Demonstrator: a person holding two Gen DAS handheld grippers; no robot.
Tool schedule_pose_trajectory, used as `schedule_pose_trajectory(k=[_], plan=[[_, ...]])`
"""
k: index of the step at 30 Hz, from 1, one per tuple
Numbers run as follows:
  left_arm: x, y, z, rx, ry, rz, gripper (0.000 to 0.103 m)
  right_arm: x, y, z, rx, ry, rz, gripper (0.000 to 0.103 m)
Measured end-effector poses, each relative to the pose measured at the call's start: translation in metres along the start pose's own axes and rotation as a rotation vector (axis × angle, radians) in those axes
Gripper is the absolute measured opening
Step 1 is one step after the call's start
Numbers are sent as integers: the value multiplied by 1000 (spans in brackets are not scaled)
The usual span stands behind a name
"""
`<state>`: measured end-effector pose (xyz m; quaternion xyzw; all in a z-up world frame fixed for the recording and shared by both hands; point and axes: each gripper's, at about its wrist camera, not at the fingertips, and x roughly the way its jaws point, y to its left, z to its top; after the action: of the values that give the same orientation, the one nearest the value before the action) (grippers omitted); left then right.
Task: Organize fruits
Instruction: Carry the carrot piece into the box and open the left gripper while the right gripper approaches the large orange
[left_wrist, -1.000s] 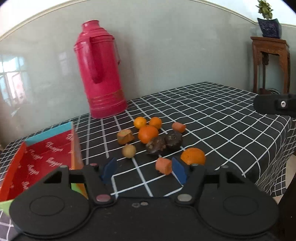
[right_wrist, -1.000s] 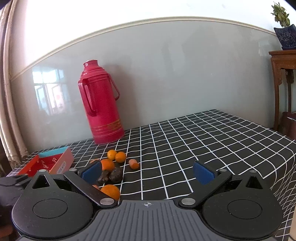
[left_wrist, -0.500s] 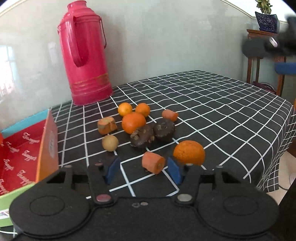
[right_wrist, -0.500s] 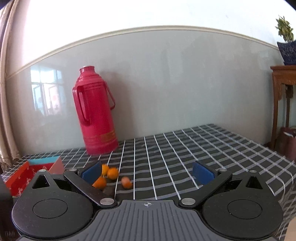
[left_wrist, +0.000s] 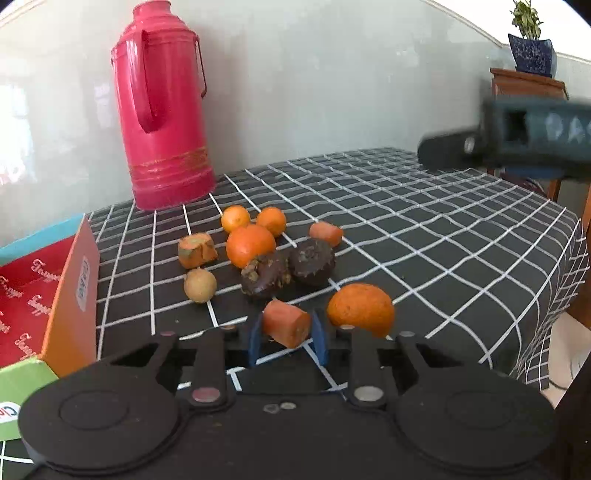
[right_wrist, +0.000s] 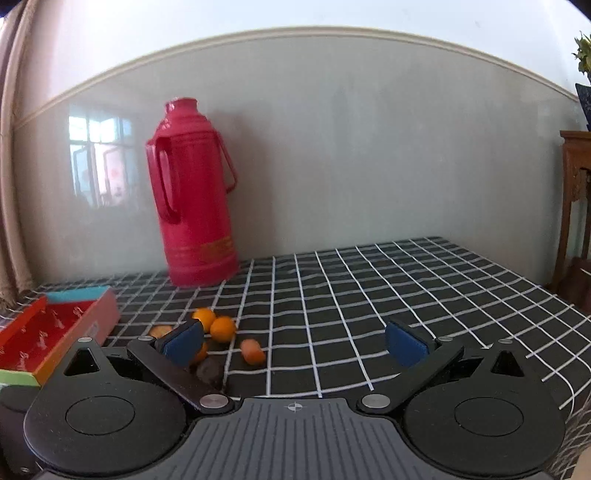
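Several fruits lie on the checked tablecloth (left_wrist: 424, 229). My left gripper (left_wrist: 287, 338) has its blue pads on both sides of an orange carrot-like chunk (left_wrist: 286, 323), closed against it. Beside it lies a large orange (left_wrist: 360, 308). Behind are two dark brown fruits (left_wrist: 288, 267), an orange (left_wrist: 250, 245), two small oranges (left_wrist: 255, 219), a beige round fruit (left_wrist: 200, 285), an orange-green chunk (left_wrist: 195, 250) and another carrot piece (left_wrist: 325, 232). My right gripper (right_wrist: 295, 343) is open and empty above the table, with the small oranges (right_wrist: 216, 325) and the carrot piece (right_wrist: 252, 351) ahead of it.
A red open box (left_wrist: 33, 291) stands at the left, also in the right wrist view (right_wrist: 55, 328). A red thermos (left_wrist: 162, 107) stands at the back by the wall. A wooden stand with a potted plant (left_wrist: 532, 48) is at the far right. The table edge drops at the right.
My left gripper has moved forward and its pads have narrowed around the carrot-like chunk. My right gripper has lifted and tilted up, staying open.
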<state>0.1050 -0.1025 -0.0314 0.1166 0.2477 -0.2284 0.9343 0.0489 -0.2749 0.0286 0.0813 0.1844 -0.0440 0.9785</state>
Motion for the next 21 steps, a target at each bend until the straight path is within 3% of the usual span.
schedule_pose_trajectory(k=[6,12,16,21], plan=[[-19,14,7,-24,-84,91,20,2,-9,-2,68,33,10,103],[-48,60,11,-137,-153,304,20,8,0,-4,58,69,45,103],[-53,102,6,-246,-106,448,20,15,13,-10,22,118,90,103],[-53,137,-4,-342,-19,521,20,21,33,-17,-48,149,117,103]])
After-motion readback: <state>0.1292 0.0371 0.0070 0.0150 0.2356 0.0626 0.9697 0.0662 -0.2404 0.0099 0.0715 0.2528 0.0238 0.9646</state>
